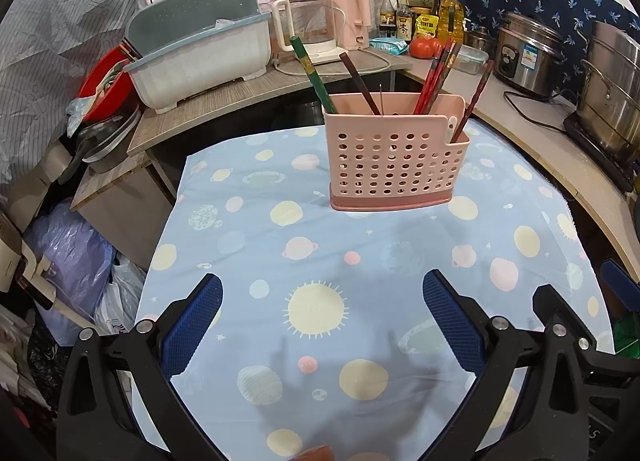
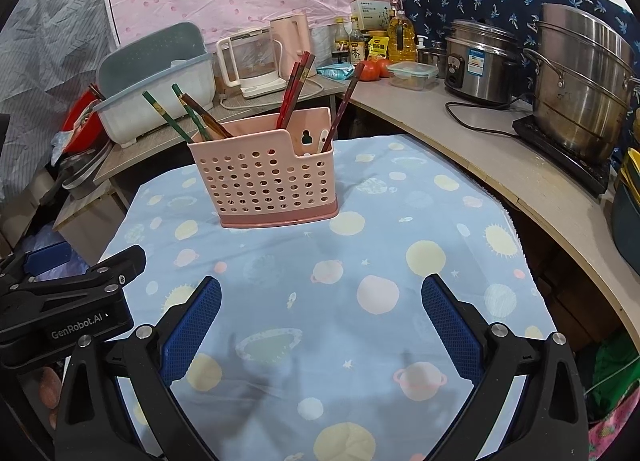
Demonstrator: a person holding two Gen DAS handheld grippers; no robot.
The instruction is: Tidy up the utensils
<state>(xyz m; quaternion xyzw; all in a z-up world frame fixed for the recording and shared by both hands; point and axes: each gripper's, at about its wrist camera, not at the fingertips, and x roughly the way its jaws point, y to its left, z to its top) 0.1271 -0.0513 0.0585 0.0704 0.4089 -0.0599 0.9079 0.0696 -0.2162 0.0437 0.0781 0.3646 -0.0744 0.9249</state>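
The pink utensil holder [image 1: 394, 155] stands upright toward the far edge of the desk [image 1: 248, 229], on the blue planet-print cloth, well apart from both grippers. Chopsticks already stand in it: green chopsticks [image 1: 314, 75] and a dark brown chopstick [image 1: 360, 83] at its left end, red chopsticks [image 1: 434, 75] near the middle, and one dark red chopstick [image 1: 476, 97] in the lower right compartment. No loose utensil shows on the cloth, so the sorting looks close to done or finished.

If regrouping is the step, I would take one chopstick high on its shaft, lift it straight up clear of the rim, and steady the light holder so it does not tip.

The left gripper [image 1: 322, 317] hangs over the near edge with jaws spread wide, holding and touching nothing. The right gripper [image 2: 320, 315] is the same: jaws wide apart, empty, above the cloth.
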